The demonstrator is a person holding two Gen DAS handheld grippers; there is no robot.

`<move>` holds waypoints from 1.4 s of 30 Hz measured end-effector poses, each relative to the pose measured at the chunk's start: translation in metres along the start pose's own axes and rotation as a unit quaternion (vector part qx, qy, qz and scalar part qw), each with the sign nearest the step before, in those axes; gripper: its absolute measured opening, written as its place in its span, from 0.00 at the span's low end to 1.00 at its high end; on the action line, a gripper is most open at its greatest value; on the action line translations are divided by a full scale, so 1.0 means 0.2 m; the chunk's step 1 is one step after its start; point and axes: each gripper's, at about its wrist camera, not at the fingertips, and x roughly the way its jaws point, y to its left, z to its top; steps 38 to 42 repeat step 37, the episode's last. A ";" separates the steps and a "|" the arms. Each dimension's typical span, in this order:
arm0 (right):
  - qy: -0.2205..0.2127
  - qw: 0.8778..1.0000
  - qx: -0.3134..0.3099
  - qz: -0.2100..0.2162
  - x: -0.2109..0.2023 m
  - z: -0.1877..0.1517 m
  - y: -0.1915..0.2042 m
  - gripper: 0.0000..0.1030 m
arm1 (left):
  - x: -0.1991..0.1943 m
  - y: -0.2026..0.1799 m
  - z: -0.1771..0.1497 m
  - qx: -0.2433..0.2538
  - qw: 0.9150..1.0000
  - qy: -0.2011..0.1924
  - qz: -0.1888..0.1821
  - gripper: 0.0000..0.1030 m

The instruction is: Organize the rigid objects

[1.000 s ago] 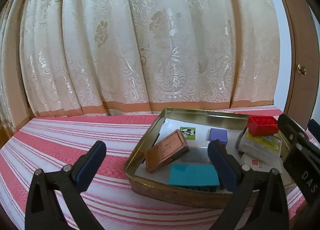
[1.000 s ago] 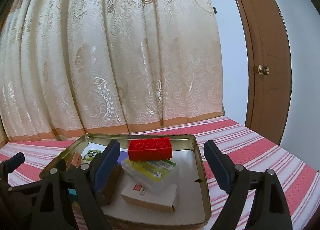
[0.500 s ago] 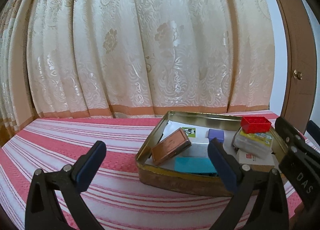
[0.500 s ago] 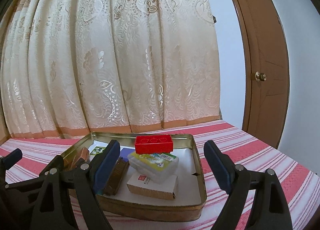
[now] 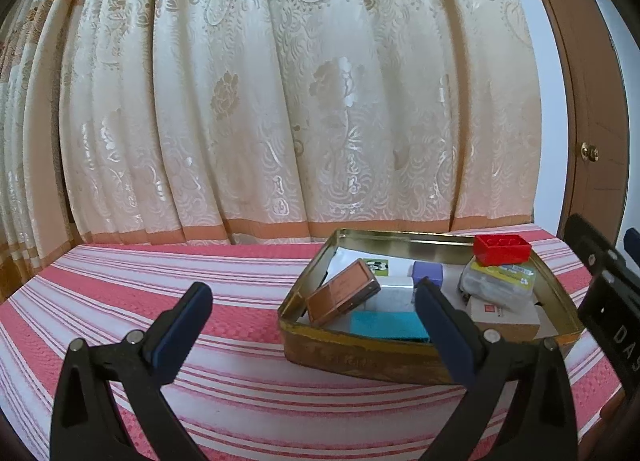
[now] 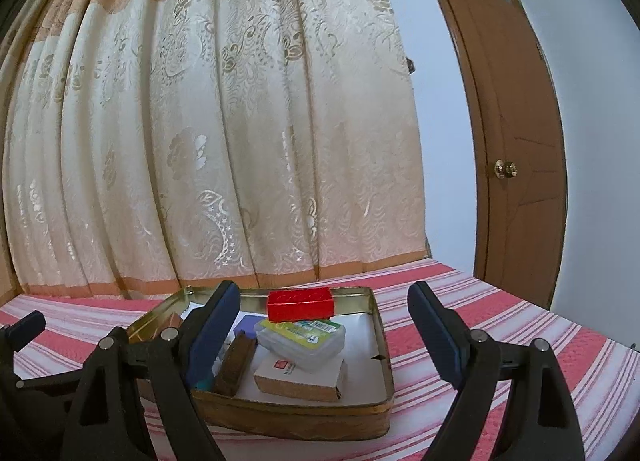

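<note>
A gold metal tin (image 5: 352, 357) (image 6: 304, 417) stands on the striped tablecloth and holds several small rigid objects. A red block (image 5: 502, 249) (image 6: 300, 304) sits on a clear plastic box (image 5: 500, 287) (image 6: 300, 339), which rests on a cardboard box (image 6: 298, 379). A copper case (image 5: 342, 297), a teal box (image 5: 386, 325) and a purple block (image 5: 428, 273) lie in the tin's left part. My left gripper (image 5: 312, 325) is open and empty, in front of the tin and to its left. My right gripper (image 6: 324, 325) is open and empty, in front of the tin.
The red-and-white striped tablecloth (image 5: 160, 285) covers the surface. A cream patterned curtain (image 5: 280, 101) hangs right behind it. A brown door with a brass knob (image 6: 505, 169) stands at the right.
Both grippers have pulled back and up from the tin, staying open. The tin now looks smaller and farther off. The objects in it have not moved.
</note>
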 end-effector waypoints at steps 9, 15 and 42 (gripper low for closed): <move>-0.042 0.999 -0.008 -0.014 -0.11 0.01 0.01 0.92 | -0.01 -0.01 -0.01 0.002 1.000 0.003 0.001 1.00; -0.062 0.998 -0.010 -0.016 -0.17 0.01 0.01 0.95 | -0.02 -0.02 -0.01 0.009 1.000 -0.001 -0.001 1.00; -0.043 0.999 -0.004 -0.026 -0.12 0.01 -0.01 0.95 | 0.03 -0.03 -0.02 0.006 0.999 0.029 -0.029 1.00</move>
